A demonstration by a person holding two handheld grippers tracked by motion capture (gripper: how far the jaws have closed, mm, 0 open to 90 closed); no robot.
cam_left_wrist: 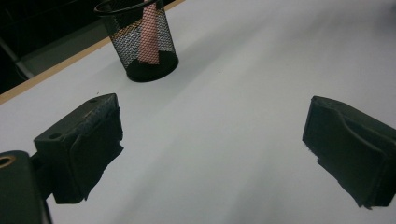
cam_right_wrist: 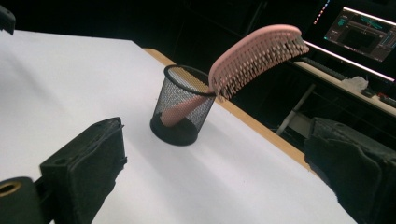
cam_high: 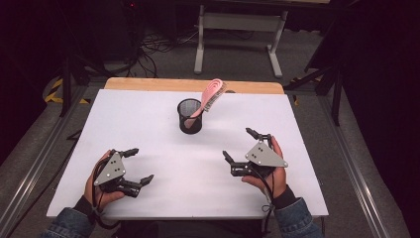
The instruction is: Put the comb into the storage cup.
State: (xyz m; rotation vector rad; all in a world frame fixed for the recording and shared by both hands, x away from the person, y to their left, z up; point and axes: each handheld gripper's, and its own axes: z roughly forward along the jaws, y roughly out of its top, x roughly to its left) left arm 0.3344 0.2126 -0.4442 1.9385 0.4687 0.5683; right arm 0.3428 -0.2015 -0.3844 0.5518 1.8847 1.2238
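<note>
A black mesh cup [cam_high: 190,116] stands upright on the white counter [cam_high: 148,134], just above the middle of the high view and near the counter's far edge. A pink brush [cam_high: 210,96] sits in it handle down, leaning toward the upper right of that frame, its bristled head sticking out well above the rim. In the lower left of the high view the left tool [cam_high: 137,166] is held by a hand [cam_high: 96,186] just above the counter's near edge, its jaws spread wide with nothing between them. In the lower right the right tool [cam_high: 240,145] is held by the other hand [cam_high: 275,171], also released, jaws wide apart and bare. Both tools are well apart from the cup. In the left gripper view the cup [cam_left_wrist: 140,42] shows at the upper left, with the pink handle [cam_left_wrist: 148,35] visible through the mesh, and bare counter lies between the two black jaws. In the right gripper view the cup [cam_right_wrist: 182,105] stands at centre, the brush [cam_right_wrist: 254,53] arching to the upper right over the counter's wooden edge [cam_right_wrist: 261,128]; a lit monitor [cam_right_wrist: 359,32] glows in the dark upper right corner.
</note>
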